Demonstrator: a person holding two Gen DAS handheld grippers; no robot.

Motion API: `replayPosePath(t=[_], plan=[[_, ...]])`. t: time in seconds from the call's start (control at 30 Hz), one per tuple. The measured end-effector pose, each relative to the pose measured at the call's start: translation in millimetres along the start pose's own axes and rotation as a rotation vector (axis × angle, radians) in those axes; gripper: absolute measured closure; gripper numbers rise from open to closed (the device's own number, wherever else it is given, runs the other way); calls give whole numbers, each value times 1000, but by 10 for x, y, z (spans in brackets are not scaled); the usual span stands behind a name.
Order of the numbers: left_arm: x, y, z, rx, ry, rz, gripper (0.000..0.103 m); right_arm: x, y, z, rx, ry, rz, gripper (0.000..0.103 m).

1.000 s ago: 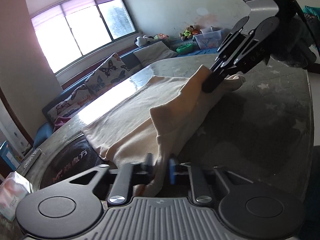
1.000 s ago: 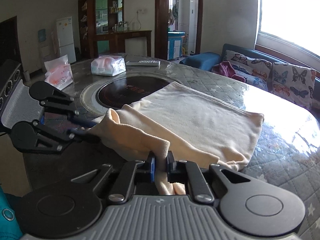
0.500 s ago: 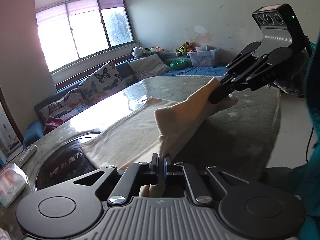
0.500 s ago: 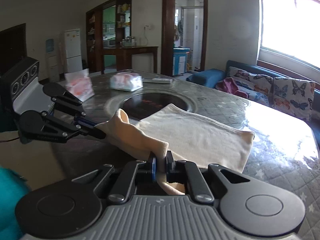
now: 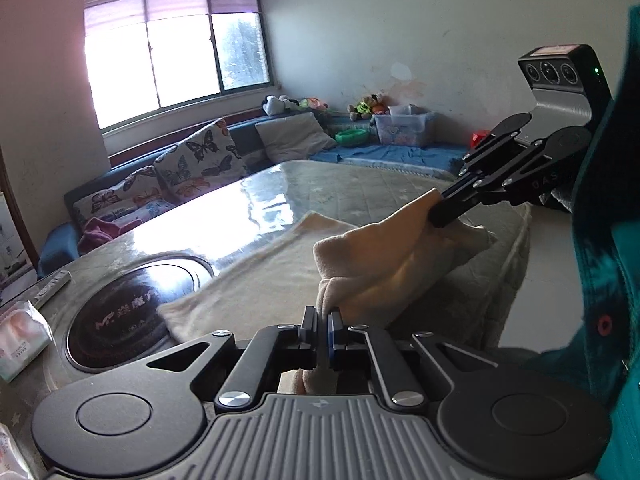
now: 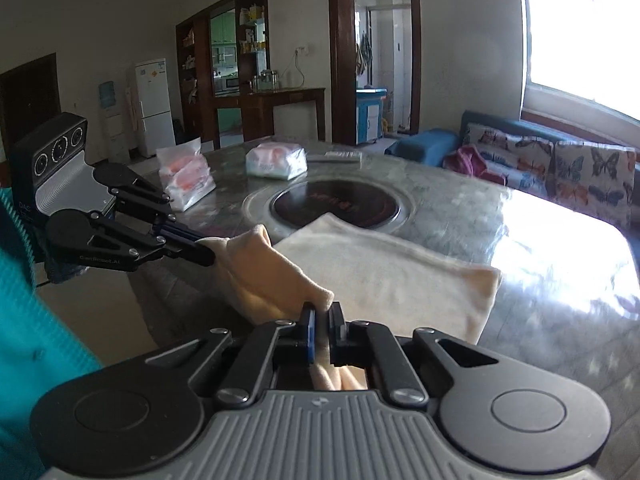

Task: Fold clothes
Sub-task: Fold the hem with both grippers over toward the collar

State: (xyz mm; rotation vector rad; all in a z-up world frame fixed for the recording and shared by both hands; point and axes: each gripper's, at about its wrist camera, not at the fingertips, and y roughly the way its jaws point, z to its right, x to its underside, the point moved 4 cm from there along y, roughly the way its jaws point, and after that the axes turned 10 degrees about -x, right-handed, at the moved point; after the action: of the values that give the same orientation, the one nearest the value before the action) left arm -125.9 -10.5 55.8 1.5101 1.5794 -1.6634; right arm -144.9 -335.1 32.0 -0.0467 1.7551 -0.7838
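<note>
the left wrist view sits just behind its own left gripper [image 5: 322, 330], looking slightly down across the table [image 5: 360, 188] toward the window [image 5: 172, 52] and the butterfly cushions [image 5: 200, 160], with the right gripper [image 5: 440, 216] at its right edge. the right wrist view sits just behind the right gripper [image 6: 323, 330], facing the fridge [image 6: 154, 104] and doorway [image 6: 374, 52], with the left gripper [image 6: 200, 254] at its left. both are close over the cream cloth [image 5: 256, 280] and share it, the dark round inset [image 6: 336, 204] and the cushions.
</note>
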Motion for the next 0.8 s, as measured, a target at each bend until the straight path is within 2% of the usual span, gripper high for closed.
replayPosePath(t=[0.23, 0.3, 0.43, 0.57, 0.67, 0.8], plan=[[-274, 579, -576, -64, -86, 1, 98, -610, 393, 554, 36, -59, 0, 98], [-318, 857, -740, -95, -108, -25, 98, -783, 646, 773, 69, -82, -12, 98], [-254, 1444, -1013, -168, -163, -110, 97, -930, 1121, 1157, 120, -50, -43, 99], [-63, 1758, -1190, -175, -250, -197, 96, -732, 1505, 1504, 137, 107, -66, 98], [-32, 1650, -1202, -131, -271, -184, 95, -577, 1475, 1537, 99, 150, -87, 93], [-110, 1474, -1148, -76, -269, -164, 80, -396, 1373, 1487, 57, 136, -126, 90]])
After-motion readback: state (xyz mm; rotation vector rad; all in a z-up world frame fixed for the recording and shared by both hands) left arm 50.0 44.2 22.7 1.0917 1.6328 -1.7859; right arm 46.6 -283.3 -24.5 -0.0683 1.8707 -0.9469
